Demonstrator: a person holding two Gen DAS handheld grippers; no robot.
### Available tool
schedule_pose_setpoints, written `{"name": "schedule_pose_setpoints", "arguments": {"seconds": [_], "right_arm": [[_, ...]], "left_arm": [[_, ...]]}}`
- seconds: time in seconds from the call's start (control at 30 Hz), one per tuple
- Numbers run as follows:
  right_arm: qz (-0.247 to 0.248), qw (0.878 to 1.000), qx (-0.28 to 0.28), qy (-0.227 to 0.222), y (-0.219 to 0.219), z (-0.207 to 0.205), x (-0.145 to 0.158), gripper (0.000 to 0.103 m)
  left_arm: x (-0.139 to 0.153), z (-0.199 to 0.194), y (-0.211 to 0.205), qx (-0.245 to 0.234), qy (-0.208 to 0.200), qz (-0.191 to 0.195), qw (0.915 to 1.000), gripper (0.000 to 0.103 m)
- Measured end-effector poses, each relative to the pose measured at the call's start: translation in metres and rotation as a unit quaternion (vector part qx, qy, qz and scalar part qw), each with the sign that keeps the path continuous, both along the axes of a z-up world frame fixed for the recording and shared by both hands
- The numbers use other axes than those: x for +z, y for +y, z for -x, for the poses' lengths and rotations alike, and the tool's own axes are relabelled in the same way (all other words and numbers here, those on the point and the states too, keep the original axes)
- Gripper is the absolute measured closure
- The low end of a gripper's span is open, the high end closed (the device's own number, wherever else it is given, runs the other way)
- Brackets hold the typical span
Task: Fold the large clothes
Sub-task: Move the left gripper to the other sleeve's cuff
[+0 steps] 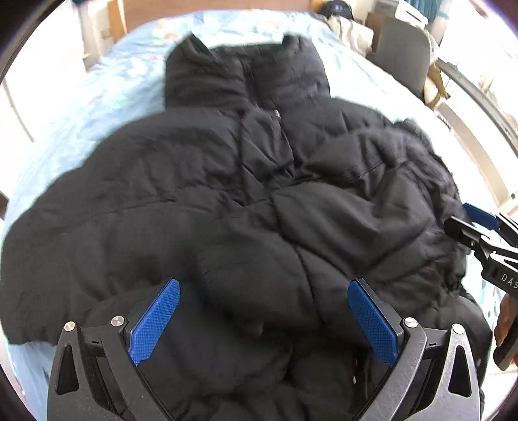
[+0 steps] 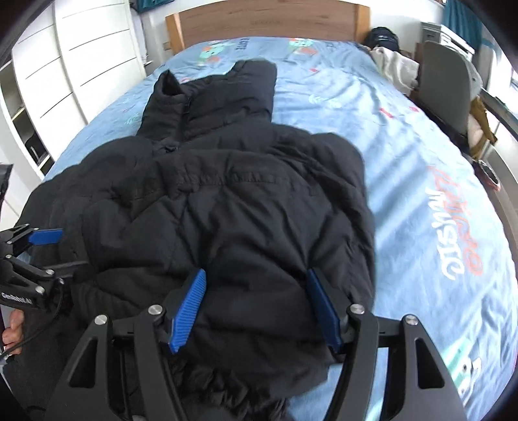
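Black and quilted, a puffer jacket (image 2: 226, 200) sprawls across the centre of both frames on a bed (image 2: 421, 200) with a light-blue printed sheet, collar toward the wooden headboard (image 2: 265, 22) at top. Its sleeves appear drawn inward over the body, leaving lumpy ridges. The left gripper (image 1: 264, 319) and right gripper (image 2: 255, 307) hover over the near hem, jaws spread wide and empty, seemingly poised for the next fold.

Black jacket (image 2: 226, 200) on blue-sheeted bed (image 2: 404, 145)
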State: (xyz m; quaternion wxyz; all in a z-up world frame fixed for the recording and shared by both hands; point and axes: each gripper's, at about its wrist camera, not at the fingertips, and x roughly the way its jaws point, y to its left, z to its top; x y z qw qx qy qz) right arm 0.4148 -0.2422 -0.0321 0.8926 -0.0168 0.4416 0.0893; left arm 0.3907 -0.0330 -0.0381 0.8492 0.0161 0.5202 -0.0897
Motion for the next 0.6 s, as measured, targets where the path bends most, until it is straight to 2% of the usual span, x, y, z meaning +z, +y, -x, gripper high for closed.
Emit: {"name": "schedule_pose_setpoints", "arguments": {"seconds": [0.2,0.47,0.6], "right_arm": [[0.004,0.999,-0.008,-0.032,0.007,0.047,0.045,0.04],[0.0,0.998,-0.006,-0.07,0.028,0.13,0.098,0.04],[-0.002,0.997,-0.014,-0.077,0.034,0.164,0.115,0.04]], "left_arm": [[0.054,0.062,0.034,0.023,-0.059,0.033,0.9974,0.001],[0.106,0.152,0.068,0.026,-0.141,0.014,0.9895,0.001],[0.114,0.177,0.092,0.052,-0.154,-0.018,0.9865,0.001]]}}
